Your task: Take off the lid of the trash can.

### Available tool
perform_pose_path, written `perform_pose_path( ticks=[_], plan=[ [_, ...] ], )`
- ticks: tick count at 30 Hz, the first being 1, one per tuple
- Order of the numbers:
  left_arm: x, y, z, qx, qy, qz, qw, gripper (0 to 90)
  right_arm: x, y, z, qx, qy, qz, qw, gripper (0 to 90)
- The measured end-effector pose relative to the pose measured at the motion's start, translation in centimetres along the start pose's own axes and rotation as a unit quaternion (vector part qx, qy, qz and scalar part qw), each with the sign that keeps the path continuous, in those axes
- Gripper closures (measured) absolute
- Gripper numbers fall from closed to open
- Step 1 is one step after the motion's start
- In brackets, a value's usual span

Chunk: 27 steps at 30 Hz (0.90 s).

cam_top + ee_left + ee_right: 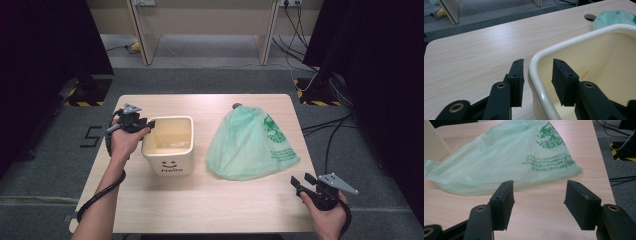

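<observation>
The cream bin (584, 50) sat left of centre on the table (200, 200), and its near-left rim ran straight up between my left gripper (537, 82) jaws, one jaw outside the wall and one inside the hollow. I could see a sliver of gap on each side of the rim, so the pads were not pressing yet and I read the left jaws as released, straddling the wall. From above, the left gripper (134, 121) met the bin (168, 145) at its back-left corner, with bare wood running outward from the outer jaw to the table's left edge. Beyond the inner jaw the bin's floor was partly cut off by the jaw itself, and I could not make out whether anything lay inside. Past the far rim, a corner of the green bag (614, 17) peeked over, beside a dark round hole (590, 17) in the tabletop. My right gripper (539, 202) stood unclenched with nothing between its jaws, only bare tabletop, and the green bag (506, 160) lay flat just ahead of the tips, its printed lettering towards the right jaw. In the high view the right gripper (302, 184) hovered near the table's front-right corner, close to the edge, with open wood between it and the bag (250, 145). The bag's contents, if any, were hidden by its folds.
</observation>
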<state>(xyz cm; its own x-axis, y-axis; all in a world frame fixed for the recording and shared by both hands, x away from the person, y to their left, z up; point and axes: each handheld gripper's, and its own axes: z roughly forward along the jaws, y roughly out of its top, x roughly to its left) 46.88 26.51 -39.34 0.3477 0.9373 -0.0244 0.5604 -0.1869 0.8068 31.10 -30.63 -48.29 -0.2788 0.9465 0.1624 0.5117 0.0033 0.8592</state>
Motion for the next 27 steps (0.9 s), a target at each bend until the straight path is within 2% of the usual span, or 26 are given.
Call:
perform_pose_path(
  ticks=[9,14,18,27],
  plan=[
    [-0.2,0.1,0.3,0.021,0.014,-0.005,0.9997,70.8,0.0,0.0,0.1,0.003,0.001,0.001,1.0,40.0],
    [-0.3,0.4,0.5,0.036,0.02,-0.009,0.9991,72.5,-0.1,-0.1,0.1,0.005,0.002,0.001,1.0,40.0],
    [-0.5,0.5,0.5,0.039,0.031,-0.014,0.9987,73.8,0.0,-0.1,0.1,0.005,0.003,0.0,1.0,40.0],
    [-1.0,0.7,0.6,0.041,0.05,-0.011,0.9978,76.5,-0.1,-0.1,0.1,0.005,0.004,0.001,1.0,40.0]
  ],
)
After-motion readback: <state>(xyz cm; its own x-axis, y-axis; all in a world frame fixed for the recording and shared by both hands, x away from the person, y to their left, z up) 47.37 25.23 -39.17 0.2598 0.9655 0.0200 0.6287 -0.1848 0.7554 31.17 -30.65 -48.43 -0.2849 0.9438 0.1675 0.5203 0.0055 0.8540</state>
